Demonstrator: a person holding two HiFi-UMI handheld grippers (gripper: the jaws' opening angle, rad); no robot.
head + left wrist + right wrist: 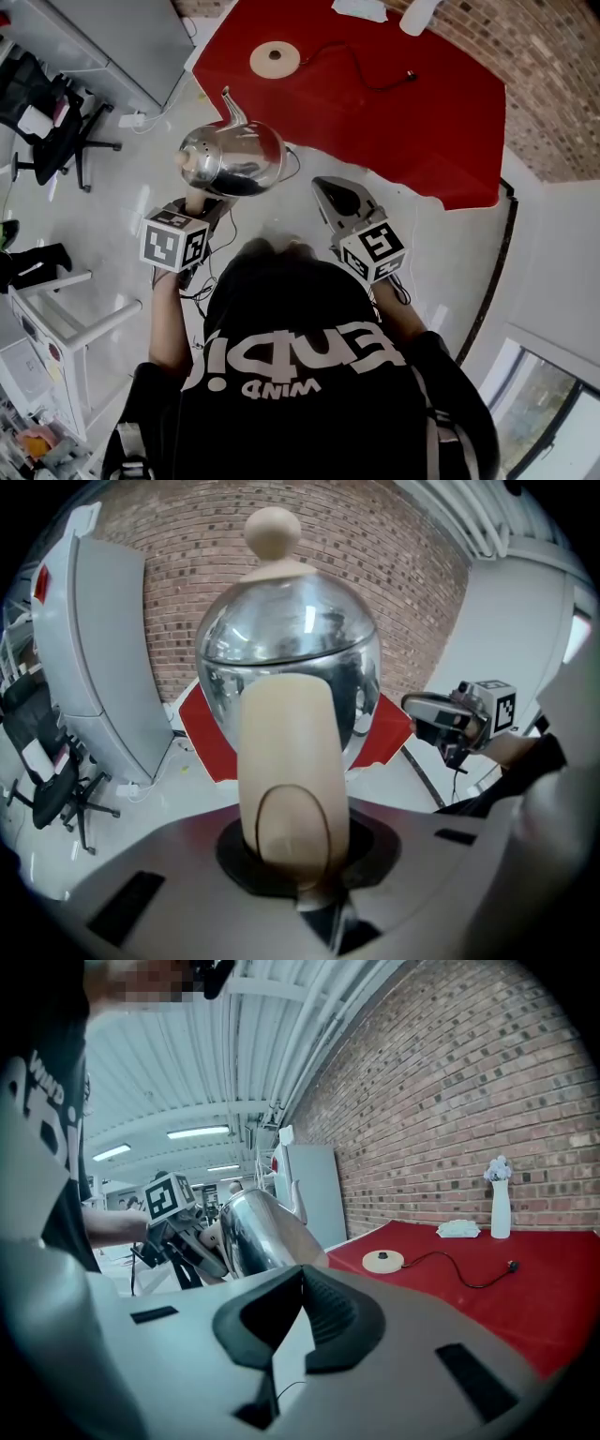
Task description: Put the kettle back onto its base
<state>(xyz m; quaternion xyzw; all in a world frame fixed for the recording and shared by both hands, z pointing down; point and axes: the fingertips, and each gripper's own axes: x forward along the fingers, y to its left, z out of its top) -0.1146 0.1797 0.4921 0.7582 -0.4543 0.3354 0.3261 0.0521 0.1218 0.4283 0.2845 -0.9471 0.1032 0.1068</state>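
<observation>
A shiny steel kettle (234,159) with a cream knob and a thin spout hangs in the air over the floor, short of the red table (450,122). My left gripper (202,204) is shut on its cream handle (286,761), and the kettle's body (291,658) fills the left gripper view. The round cream base (275,59) lies on the far left part of the table, its black cord (366,75) trailing right. My right gripper (339,199) hovers beside the kettle with its jaws together and nothing in them. The right gripper view shows the kettle (262,1232) and base (382,1260) ahead.
A grey cabinet (122,37) stands left of the table and a black office chair (56,122) further left. A white vase (500,1199) and a white cloth (457,1229) sit by the brick wall. A white frame table (56,319) is at my left.
</observation>
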